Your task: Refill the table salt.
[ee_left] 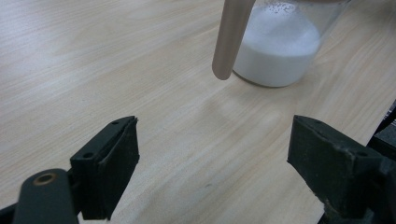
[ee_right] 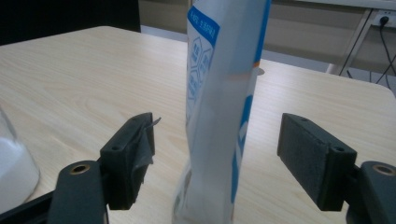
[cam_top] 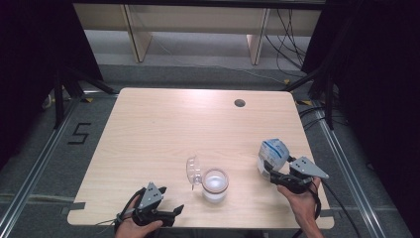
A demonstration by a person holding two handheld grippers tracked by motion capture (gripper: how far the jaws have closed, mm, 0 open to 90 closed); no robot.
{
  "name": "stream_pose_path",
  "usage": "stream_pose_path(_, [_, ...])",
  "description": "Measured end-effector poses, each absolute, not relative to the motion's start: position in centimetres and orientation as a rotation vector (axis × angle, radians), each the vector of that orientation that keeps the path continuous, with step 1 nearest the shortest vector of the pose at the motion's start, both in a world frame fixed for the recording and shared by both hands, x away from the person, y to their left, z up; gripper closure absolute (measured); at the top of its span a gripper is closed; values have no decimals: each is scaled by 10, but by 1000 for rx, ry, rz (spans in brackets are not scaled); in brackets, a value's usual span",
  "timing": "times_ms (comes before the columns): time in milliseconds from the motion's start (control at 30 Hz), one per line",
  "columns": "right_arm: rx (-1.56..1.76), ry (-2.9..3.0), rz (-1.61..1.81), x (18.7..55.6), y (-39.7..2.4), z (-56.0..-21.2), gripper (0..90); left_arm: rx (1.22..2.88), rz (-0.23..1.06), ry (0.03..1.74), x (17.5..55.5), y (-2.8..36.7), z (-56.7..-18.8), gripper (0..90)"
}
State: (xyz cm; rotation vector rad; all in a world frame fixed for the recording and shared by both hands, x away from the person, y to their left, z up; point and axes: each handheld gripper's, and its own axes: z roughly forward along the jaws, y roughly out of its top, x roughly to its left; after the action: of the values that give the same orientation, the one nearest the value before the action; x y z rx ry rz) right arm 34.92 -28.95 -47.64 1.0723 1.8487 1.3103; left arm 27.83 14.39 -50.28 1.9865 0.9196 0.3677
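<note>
Looking down from the high view, I see my right gripper (cam_top: 275, 176) at the near right corner of the table (cam_top: 163, 129), its jaws set either side of a white and blue bag (cam_top: 271, 154) that stands upright on the wood. From the right gripper view the bag (ee_right: 219, 116) rises between the two black pads with a clear gap on each side, so the jaws are open and neither pad presses on it. A scrap of torn film clings to the left pad. No earlier picture lets me say more than that: wide apart, bag between them, not gripped.

My left gripper (cam_top: 171, 212) rests at the near edge, left of centre, with my hand behind it. In the left gripper view its jaws stand wide apart over bare wood with nothing between them.

Between the two grippers, nearer the front edge, stands a clear glass jar (cam_top: 215, 184) partly filled with white powder. The left gripper view shows the jar (ee_left: 280, 44) close ahead, and a pale wooden stick (ee_left: 231, 39) leaning down its side, its rounded end just above the table. A small clear plastic piece (cam_top: 193, 170) lies just left of the jar, touching or nearly touching it; I cannot tell which.
</note>
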Motion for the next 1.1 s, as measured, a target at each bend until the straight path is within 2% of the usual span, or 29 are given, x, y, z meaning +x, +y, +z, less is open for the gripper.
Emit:
stream_pose_path(333, [1197, 1866, 1319, 332, -292, -475, 217, 1941, 341, 963, 280, 142, -502, 176])
stream_pose_path(600, [1148, 1905, 1293, 320, -295, -476, 219, 1903, 302, 1008, 286, 143, -498, 177])
stream_pose_path(1100, [1140, 1991, 1300, 301, -288, -478, 229, 1877, 296, 988, 290, 143, -486, 242])
